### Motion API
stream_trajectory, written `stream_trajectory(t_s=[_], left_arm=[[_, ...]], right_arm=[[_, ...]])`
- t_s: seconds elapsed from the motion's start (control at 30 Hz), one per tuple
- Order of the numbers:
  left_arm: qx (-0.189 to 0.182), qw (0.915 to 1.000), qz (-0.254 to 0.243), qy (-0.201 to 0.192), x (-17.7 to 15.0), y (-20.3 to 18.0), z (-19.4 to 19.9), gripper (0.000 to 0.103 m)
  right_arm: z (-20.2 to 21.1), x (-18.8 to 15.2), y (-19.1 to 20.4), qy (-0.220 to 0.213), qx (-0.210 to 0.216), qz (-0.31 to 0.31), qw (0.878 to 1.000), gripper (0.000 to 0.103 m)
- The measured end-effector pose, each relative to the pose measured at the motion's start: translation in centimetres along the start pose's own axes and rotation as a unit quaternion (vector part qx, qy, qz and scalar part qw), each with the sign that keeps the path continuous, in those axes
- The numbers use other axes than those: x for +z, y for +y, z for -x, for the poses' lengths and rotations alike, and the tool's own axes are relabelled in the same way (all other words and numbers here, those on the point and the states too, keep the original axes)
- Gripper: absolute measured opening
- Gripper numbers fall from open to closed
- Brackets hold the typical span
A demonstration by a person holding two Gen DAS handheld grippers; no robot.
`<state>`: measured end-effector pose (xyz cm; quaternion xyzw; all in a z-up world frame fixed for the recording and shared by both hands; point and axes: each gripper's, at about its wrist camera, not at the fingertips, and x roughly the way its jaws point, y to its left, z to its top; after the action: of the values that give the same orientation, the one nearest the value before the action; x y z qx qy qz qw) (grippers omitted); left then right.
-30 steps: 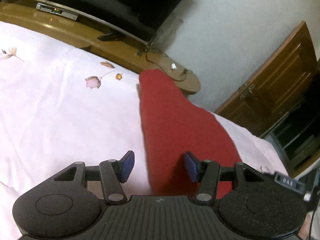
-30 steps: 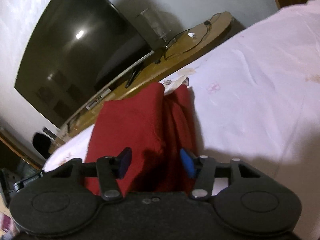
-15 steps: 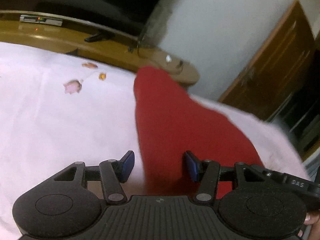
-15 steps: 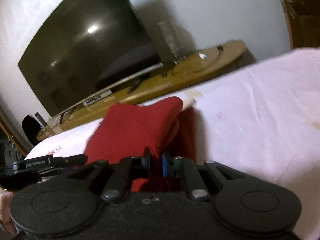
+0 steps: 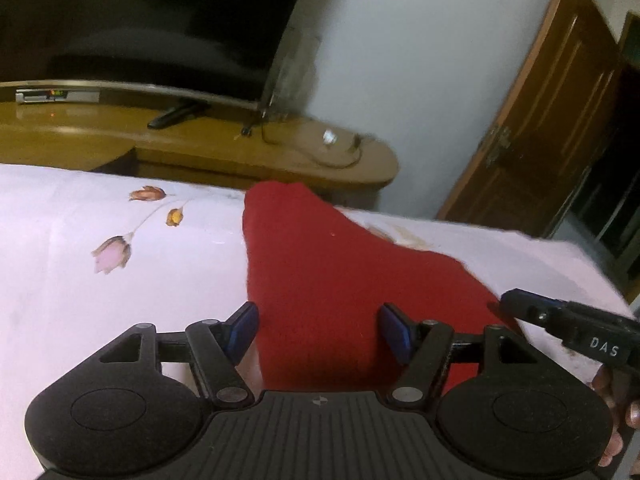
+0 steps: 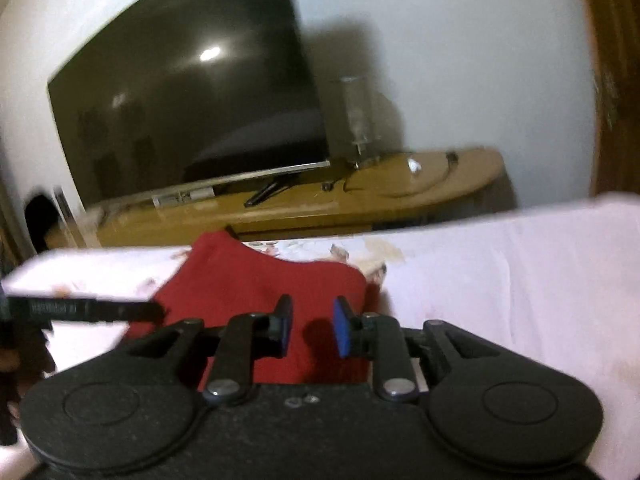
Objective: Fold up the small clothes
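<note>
A white wall (image 5: 420, 60) is standing at the back, a brown panelled wooden door (image 5: 552, 128) to its right. A wide, glossy black TV (image 6: 188, 96) is sitting on a long, rounded tan wooden stand (image 5: 280, 148), with a slim silver box (image 5: 56, 96) under its left end and a thin dark cable (image 5: 340, 160) looping near the stand's right end. A pale pink sheet (image 5: 80, 300), smooth and printed with faded tulips (image 5: 112, 254), is covering the bed. The red cloth (image 5: 340, 280), soft and matte with a fine knit-like grain, is lying flat on the sheet, narrowing toward the bed's far edge and widening toward the near edge. The left gripper (image 5: 318, 330), matte black with blue pads, is hovering over the cloth's near part, its jaws having just been opening, spread wide and pressing on nothing. The right gripper (image 6: 310, 330) is standing at the cloth's right near corner, its jaws having just been opening a little, a narrow gap between the pads with red cloth showing behind them, released.
</note>
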<state>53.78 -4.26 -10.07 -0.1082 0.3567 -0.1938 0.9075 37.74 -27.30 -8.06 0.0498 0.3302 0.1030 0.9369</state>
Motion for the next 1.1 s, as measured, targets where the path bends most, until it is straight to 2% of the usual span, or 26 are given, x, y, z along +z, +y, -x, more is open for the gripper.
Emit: stream_trajectory(t_s=[0.03,0.07,0.1,0.13,0.23,0.27,0.33,0.47,0.53,0.57,0.63,0.7,0.77,0.87,0.97,1.1], left_arm=[[0.008,0.9998,-0.006,0.016,0.0,0.0,-1.0,0.067],[0.006,0.9994,-0.008,0.034,-0.3,0.3,-2.0,0.069],[0.003,0.9994,-0.001,0.034,-0.5,0.6,-2.2,0.076],[0.002,0.9994,0.006,0.034,-0.6,0.9,-2.2,0.078],[0.003,0.9993,0.011,0.035,-0.4,0.8,-1.7,0.078],[0.001,0.9994,0.009,0.032,-0.3,0.6,-0.9,0.078],[-0.016,0.9997,0.003,0.017,-0.7,0.3,1.1,0.078],[-0.035,0.999,-0.019,0.018,-2.7,-1.0,3.0,0.078],[-0.018,0.999,-0.031,0.027,-3.4,-1.5,2.9,0.078],[-0.011,0.9991,-0.026,0.033,-3.8,-1.5,2.5,0.078],[-0.019,0.9989,0.007,0.043,-4.2,-0.8,1.9,0.079],[-0.02,0.9987,0.012,0.045,-4.2,-0.6,2.1,0.079],[-0.012,0.999,-0.002,0.043,-4.1,-0.9,3.1,0.079],[-0.013,0.9988,-0.023,0.042,-4.2,-1.6,4.9,0.079],[-0.016,0.9982,-0.029,0.049,-5.3,-1.9,6.2,0.079],[-0.004,0.9965,-0.039,0.074,-7.5,-2.0,6.0,0.079]], right_arm=[[-1.2,0.3,0.2,0.016,-0.003,0.004,1.0,0.014],[-3.0,0.3,0.0,0.051,-0.018,0.009,0.998,0.011],[-4.3,-0.1,-0.3,0.079,-0.035,0.015,0.996,0.011],[-4.9,-0.5,-0.7,0.082,-0.044,0.017,0.995,0.011],[-4.8,-0.2,-1.5,0.087,-0.041,-0.003,0.995,0.013],[-4.4,-0.1,-1.4,0.086,-0.04,0.002,0.995,0.015],[-2.9,0.3,-0.6,0.07,-0.045,0.015,0.996,0.029],[0.6,-0.2,0.6,0.049,-0.018,0.025,0.998,0.036],[1.6,-1.1,1.6,0.05,-0.004,0.039,0.998,0.037],[1.3,-1.5,2.3,0.055,-0.009,0.053,0.997,0.039],[-0.1,-2.7,2.6,0.084,-0.041,0.073,0.993,0.043],[-0.3,-2.8,1.4,0.085,-0.038,0.027,0.995,0.048],[0.1,-2.3,1.0,0.091,-0.035,0.0,0.995,0.048],[2.1,-1.9,1.9,0.077,-0.034,0.024,0.996,0.045],[4.0,-2.2,1.9,0.074,-0.016,0.007,0.997,0.046],[3.9,-3.9,1.9,0.106,-0.004,0.006,0.994,0.048]])
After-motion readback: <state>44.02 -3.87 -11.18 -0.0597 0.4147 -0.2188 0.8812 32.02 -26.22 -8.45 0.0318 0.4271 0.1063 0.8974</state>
